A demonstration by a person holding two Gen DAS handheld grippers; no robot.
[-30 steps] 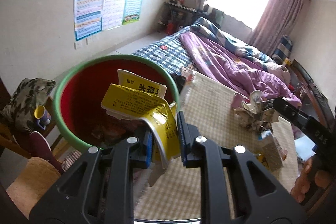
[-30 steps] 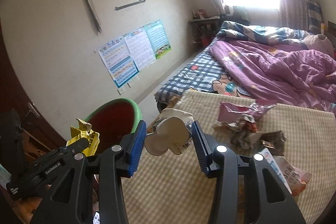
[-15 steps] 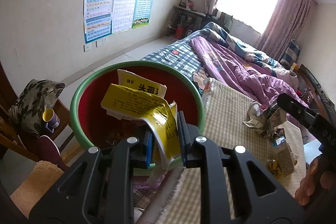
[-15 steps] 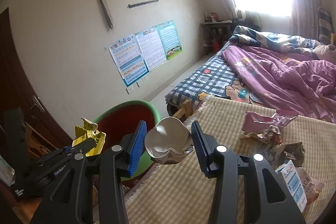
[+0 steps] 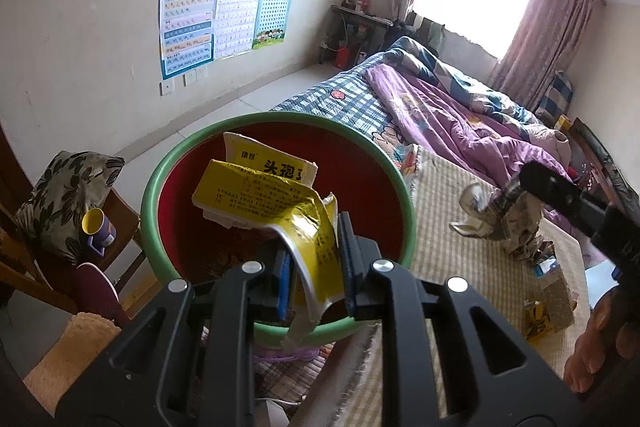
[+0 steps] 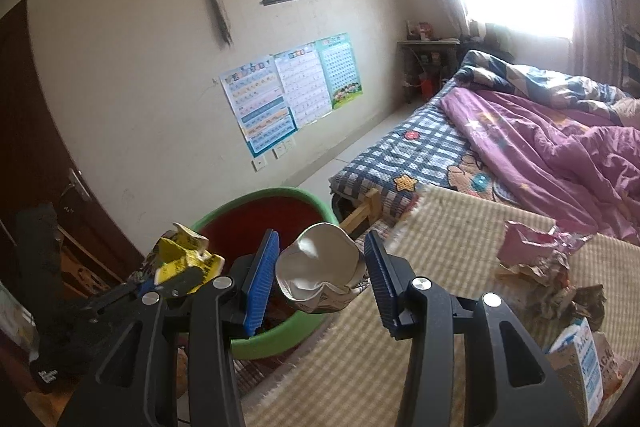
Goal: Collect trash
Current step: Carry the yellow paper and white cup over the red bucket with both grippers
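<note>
Tools first: the left tool (image 5: 312,267) is clamped narrow on a yellow wrapper (image 5: 276,203), which sticks up and forward from the pads. The right tool (image 6: 320,269) is closed at a middling width on a crushed cup (image 6: 320,273), its pads pressing both sides.

Just beyond the left tool, the wrapper hangs over the mouth of the bin (image 5: 176,163), a red tub with a green rim standing on the floor by the mat's edge. Some scraps seem to lie at its bottom, though they are dim. In the right wrist view the cup sits near the bin's rim, toward the mat side, and looks not quite over the opening.

Progress, as I judge it: two pieces are picked up and at the bin, neither dropped in yet. The wrapper looks ready for release; the cup probably needs to go a little further over the rim.

Further out on the mat (image 6: 440,267), more is left: a pink wrapper (image 6: 528,239), a crumpled pile (image 6: 560,291) beside it, and a carton (image 6: 576,347) near the right edge.
</note>
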